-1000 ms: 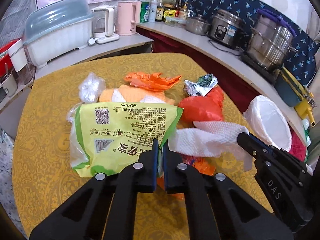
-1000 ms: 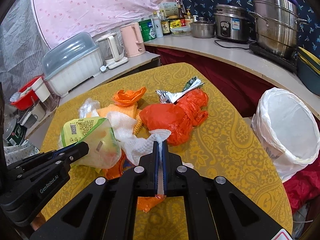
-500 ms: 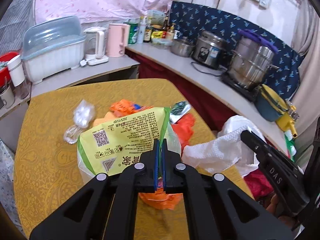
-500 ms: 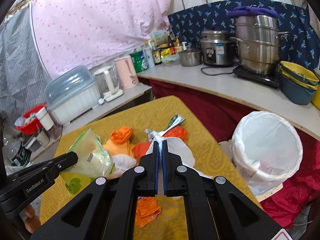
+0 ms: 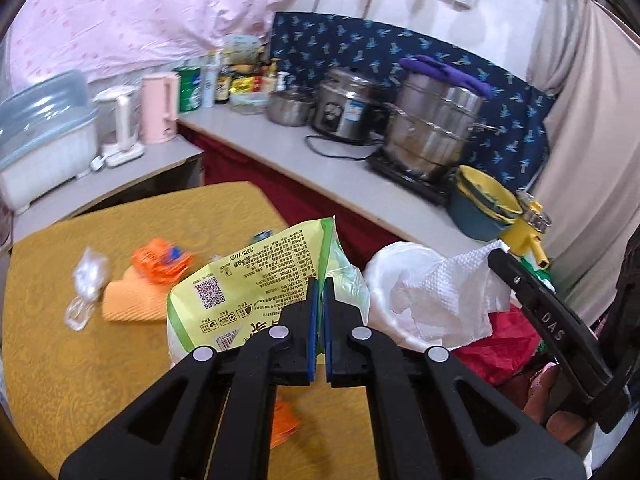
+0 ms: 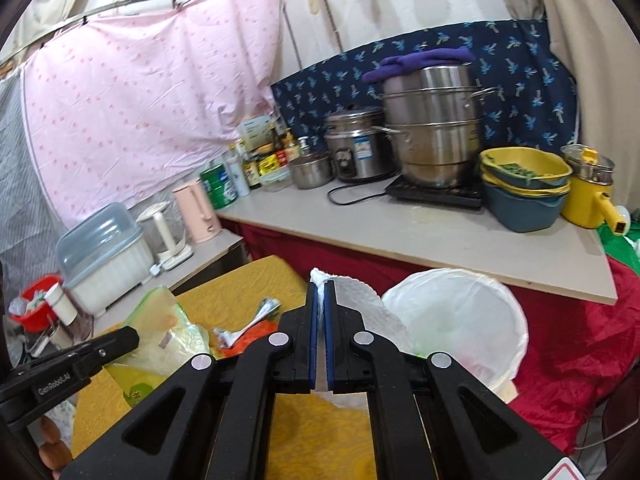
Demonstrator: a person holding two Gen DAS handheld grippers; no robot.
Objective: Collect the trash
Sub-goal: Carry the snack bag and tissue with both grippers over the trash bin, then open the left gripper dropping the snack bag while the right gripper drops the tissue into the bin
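Clamping a yellow-green snack bag, the left gripper holds it clear of the table; the right gripper pinches a white paper towel. Both pieces hang toward the white-lined bin just beyond, probably for dropping, while 2 orange scraps lie farther back.

The right gripper pinches a white paper towel beside the lined bin; the left gripper grips a green food bag over the table's left edge
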